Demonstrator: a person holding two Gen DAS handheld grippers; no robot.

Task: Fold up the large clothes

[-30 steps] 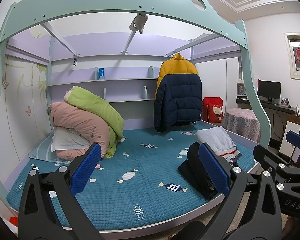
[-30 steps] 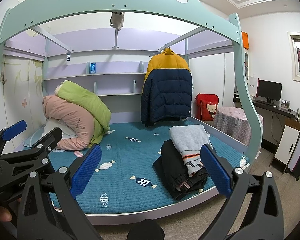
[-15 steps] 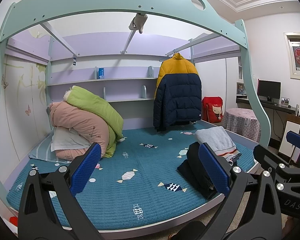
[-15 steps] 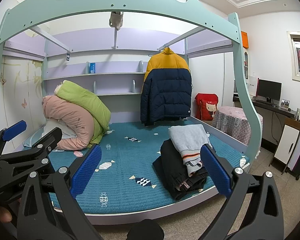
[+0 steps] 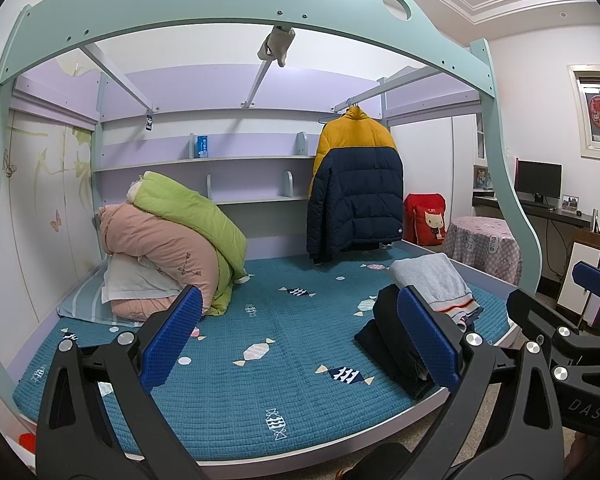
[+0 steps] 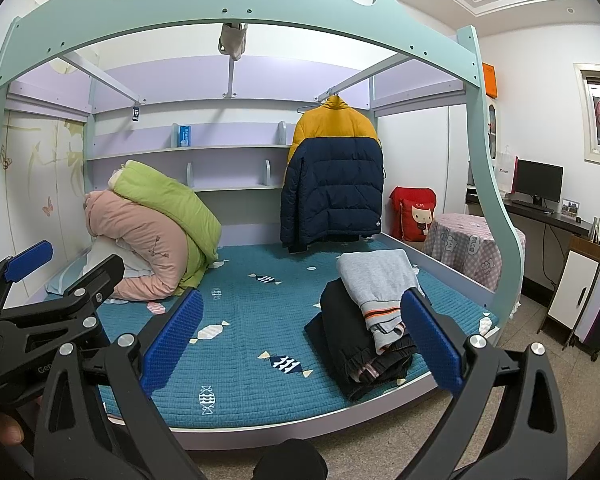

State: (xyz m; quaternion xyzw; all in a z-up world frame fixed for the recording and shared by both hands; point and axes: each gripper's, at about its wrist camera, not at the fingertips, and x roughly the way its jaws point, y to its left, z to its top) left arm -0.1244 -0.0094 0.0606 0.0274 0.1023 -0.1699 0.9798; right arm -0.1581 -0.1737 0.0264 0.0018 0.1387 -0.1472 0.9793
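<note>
**Status: both grippers released, held clear of the bed**

The landmark is the teal quilted mattress (image 5: 260,380) with its candy and fish print, set inside a mint-green wooden bunk frame (image 5: 220,4).

1. Left gripper (image 5: 300,340): black frame with blue ribbed pads. The jaws stand wide apart and hold nothing. It is raised in front of the mattress's near edge and touches no fabric.
2. Right gripper (image 6: 300,340): same build, jaws likewise spread and empty. It is also in front of the near edge. In its own view, the left gripper appears at the far left.
3. Task items: a stack of folded clothes lies on the mattress near its right front corner. A folded light-grey sweatshirt with an orange and dark stripe at the hem (image 6: 380,284) sits on top of a folded black garment (image 6: 348,336). Both grippers are well apart from this stack.
4. A yellow and navy padded jacket (image 5: 356,184) hangs from a rail above the rear of the mattress, its hem just over the surface.
5. A rolled pink quilt (image 5: 160,252) and a lime-green quilt (image 5: 192,216) are piled on a white pillow at the left rear corner of the mattress.
6. Beyond the right side of the mattress stand a red cartoon-print cushion (image 6: 416,216) and a round table under a pink checked cloth (image 6: 464,248).
</note>
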